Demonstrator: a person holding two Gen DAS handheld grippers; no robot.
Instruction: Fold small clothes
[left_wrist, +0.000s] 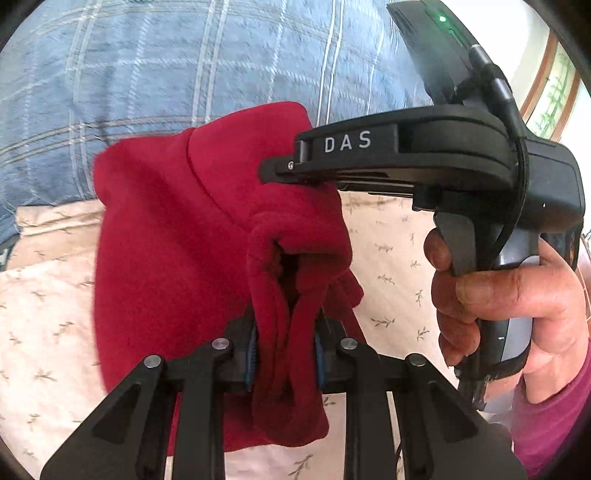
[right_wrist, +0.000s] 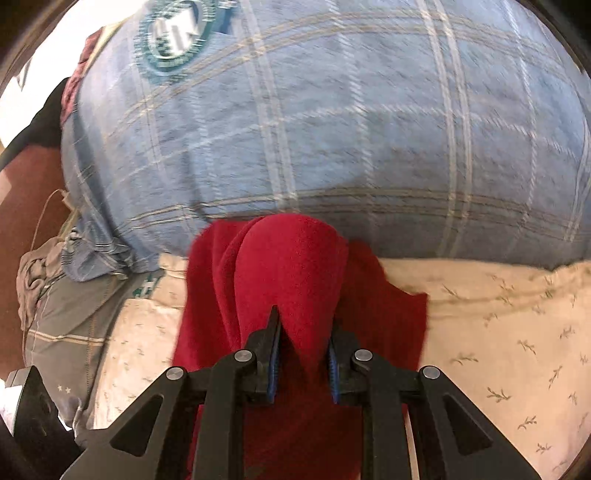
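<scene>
In the left wrist view, a blue plaid quilt (left_wrist: 155, 74) fills the top, and a cream sheet (left_wrist: 44, 314) printed with small sprigs spreads below it. A red fleece garment (left_wrist: 166, 236) hangs in front of both, lifted off the sheet, its long axis running from top to bottom of the frame, with a rounded top edge and a seam curving across it. The left gripper (left_wrist: 286, 354) is clenched on a bunched fold of the fleece, red cloth squeezed between its blue pads and spilling below them. To the right, the right gripper (left_wrist: 275, 173) reaches in sideways, its tip against the upper edge of the fleece; a hand (left_wrist: 498, 306) grips its handle.

In the right wrist view, crumpled grey clothing (right_wrist: 55, 288) lies at the left edge beside the quilt (right_wrist: 332, 129). The fleece (right_wrist: 291, 266) rises as a rounded hump at centre, pointing away from the camera, its lower part draped toward the frame bottom. The right gripper (right_wrist: 303, 365) is clamped on it, cloth packed between the pads. The sheet (right_wrist: 498, 332) lies to the right.

No containers show.
</scene>
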